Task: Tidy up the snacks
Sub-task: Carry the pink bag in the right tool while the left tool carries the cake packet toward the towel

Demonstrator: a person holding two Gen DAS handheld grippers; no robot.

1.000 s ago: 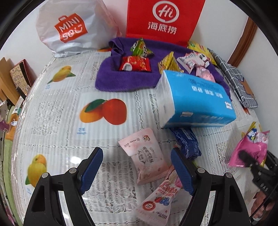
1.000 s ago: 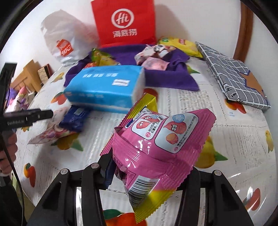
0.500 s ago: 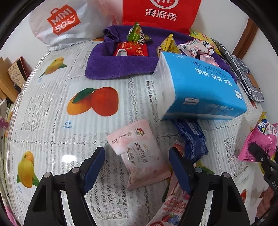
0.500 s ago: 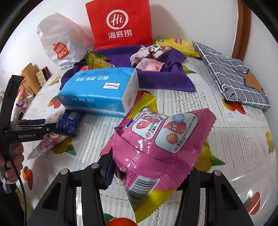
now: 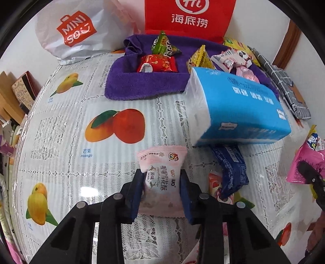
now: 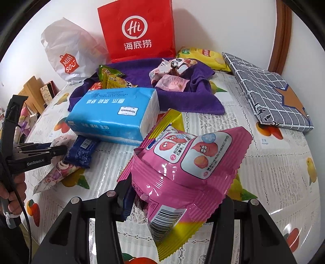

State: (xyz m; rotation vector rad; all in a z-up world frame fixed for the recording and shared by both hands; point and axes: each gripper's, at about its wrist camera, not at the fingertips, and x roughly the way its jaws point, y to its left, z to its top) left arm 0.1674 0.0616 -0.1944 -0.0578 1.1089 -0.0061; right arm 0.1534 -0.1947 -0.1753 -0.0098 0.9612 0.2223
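A white bag [image 5: 81,34] reads "MINISO"; a red bag [image 5: 190,17] bears a "Hi" logo and Chinese characters. The left gripper [image 5: 161,180], marked "GenRobot.AI", has just been closing and now pinches a pale pink snack packet [image 5: 161,172] printed "WOLUO", low over the fruit-print tablecloth [image 5: 61,126] labelled "mango", near the blue tissue pack [image 5: 239,113]. The right gripper [image 6: 174,195] clamps a pink snack bag [image 6: 189,170] with a barcode.
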